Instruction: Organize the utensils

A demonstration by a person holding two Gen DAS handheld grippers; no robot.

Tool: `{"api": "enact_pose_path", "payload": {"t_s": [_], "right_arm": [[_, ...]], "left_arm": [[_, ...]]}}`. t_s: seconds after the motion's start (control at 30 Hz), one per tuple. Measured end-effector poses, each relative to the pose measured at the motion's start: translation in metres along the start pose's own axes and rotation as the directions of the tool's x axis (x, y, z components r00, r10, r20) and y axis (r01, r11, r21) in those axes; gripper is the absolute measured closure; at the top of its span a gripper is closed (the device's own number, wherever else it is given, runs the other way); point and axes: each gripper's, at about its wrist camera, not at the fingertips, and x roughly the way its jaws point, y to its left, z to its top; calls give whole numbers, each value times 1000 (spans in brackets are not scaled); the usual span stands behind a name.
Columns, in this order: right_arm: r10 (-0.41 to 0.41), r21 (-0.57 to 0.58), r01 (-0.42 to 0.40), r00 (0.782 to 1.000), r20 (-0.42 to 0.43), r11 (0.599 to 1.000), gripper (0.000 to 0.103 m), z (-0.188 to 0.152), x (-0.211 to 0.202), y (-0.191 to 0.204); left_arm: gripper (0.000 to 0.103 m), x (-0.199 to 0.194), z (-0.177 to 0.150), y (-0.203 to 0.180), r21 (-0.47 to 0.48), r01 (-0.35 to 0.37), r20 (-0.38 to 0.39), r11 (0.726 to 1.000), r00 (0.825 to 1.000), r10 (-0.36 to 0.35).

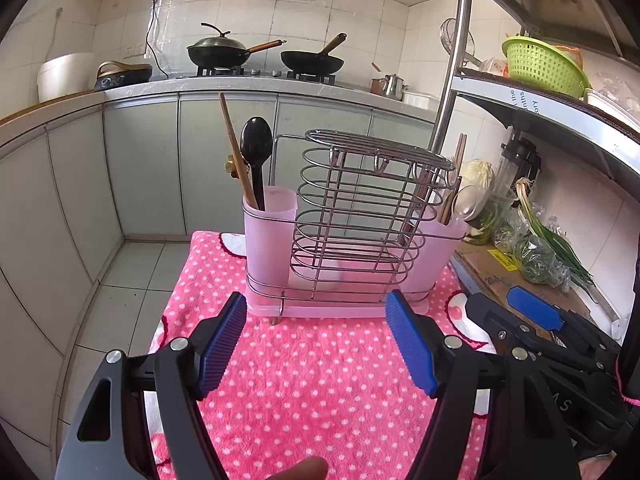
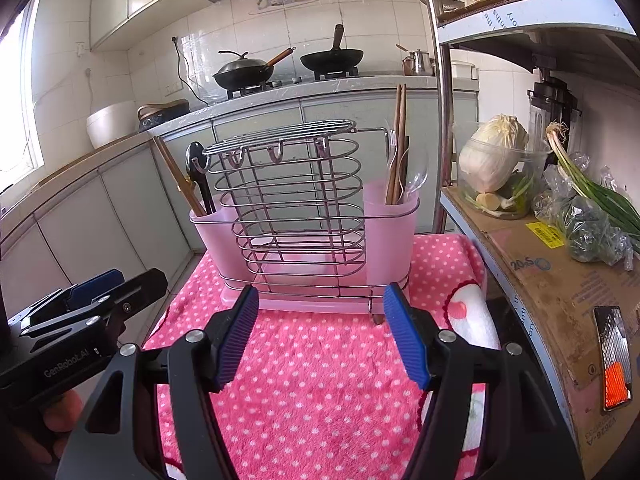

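A wire utensil rack (image 1: 352, 216) (image 2: 296, 204) with pink plastic cups stands on a pink polka-dot towel (image 1: 312, 384) (image 2: 320, 384). The left cup (image 1: 269, 232) (image 2: 218, 232) holds a black spoon (image 1: 257, 148) (image 2: 197, 164) and wooden chopsticks (image 1: 234, 148) (image 2: 176, 176). The right cup (image 1: 440, 240) (image 2: 390, 232) holds chopsticks (image 2: 399, 140) and metal spoons (image 2: 416, 180). My left gripper (image 1: 316, 316) is open and empty, just in front of the rack. My right gripper (image 2: 320, 308) is open and empty, also just in front; it shows at the right of the left wrist view (image 1: 532, 312).
A shelf on the right (image 2: 560, 280) carries cabbage (image 2: 492, 156), green onions (image 2: 592, 188) and bagged greens. A metal shelf post (image 2: 444, 112) stands behind the rack. A counter with two woks (image 1: 264, 56) lies beyond. Tiled floor (image 1: 128, 280) drops off left of the towel.
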Motion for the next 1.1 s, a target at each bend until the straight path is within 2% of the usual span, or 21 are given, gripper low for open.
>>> {"api": "enact_pose_path", "payload": {"t_s": [1.1], "right_arm": [[-3, -5, 3, 1000, -2, 1000, 37, 0, 1, 1]], "left_arm": [[34, 1, -1, 0, 2, 1, -10, 1000, 1000, -1]]}}
